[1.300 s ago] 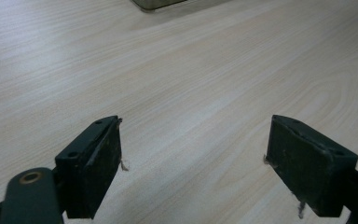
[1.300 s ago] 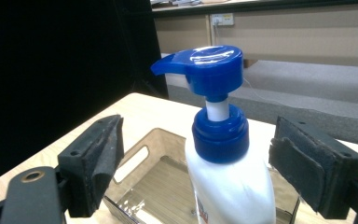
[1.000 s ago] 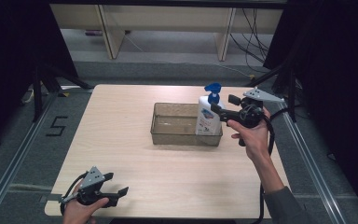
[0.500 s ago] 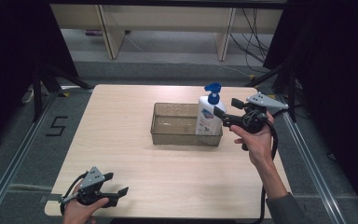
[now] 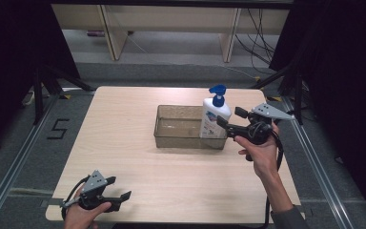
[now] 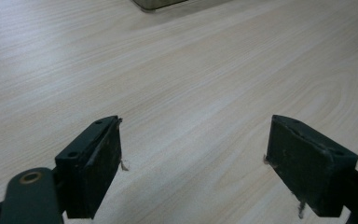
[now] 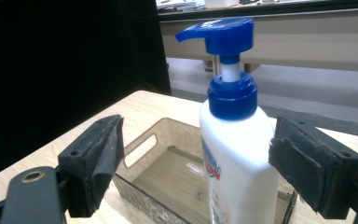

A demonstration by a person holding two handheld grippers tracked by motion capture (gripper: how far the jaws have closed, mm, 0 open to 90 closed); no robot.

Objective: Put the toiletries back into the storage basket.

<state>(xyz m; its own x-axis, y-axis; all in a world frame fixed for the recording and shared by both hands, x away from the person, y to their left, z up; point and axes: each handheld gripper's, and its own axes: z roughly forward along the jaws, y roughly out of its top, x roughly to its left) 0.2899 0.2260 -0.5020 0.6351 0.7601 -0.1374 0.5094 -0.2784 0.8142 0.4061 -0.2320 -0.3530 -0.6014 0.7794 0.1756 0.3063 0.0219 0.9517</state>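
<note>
Slightly rightward the right hand-held gripper (image 5: pixel 228 120) has been drawn, jaws apart beside the lotion bottle (image 5: pixel 214 118), stood upright in the clear bin (image 5: pixel 171 138); the left hand-held gripper (image 6: pixel 193 163) is held parted over the surface (image 5: pixel 124 124).

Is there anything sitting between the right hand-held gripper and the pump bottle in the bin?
Nothing visible. The right hand-held gripper is open with its jaws on either side of the pump bottle, which stands upright in the clear bin, and no other object lies between them.
</note>
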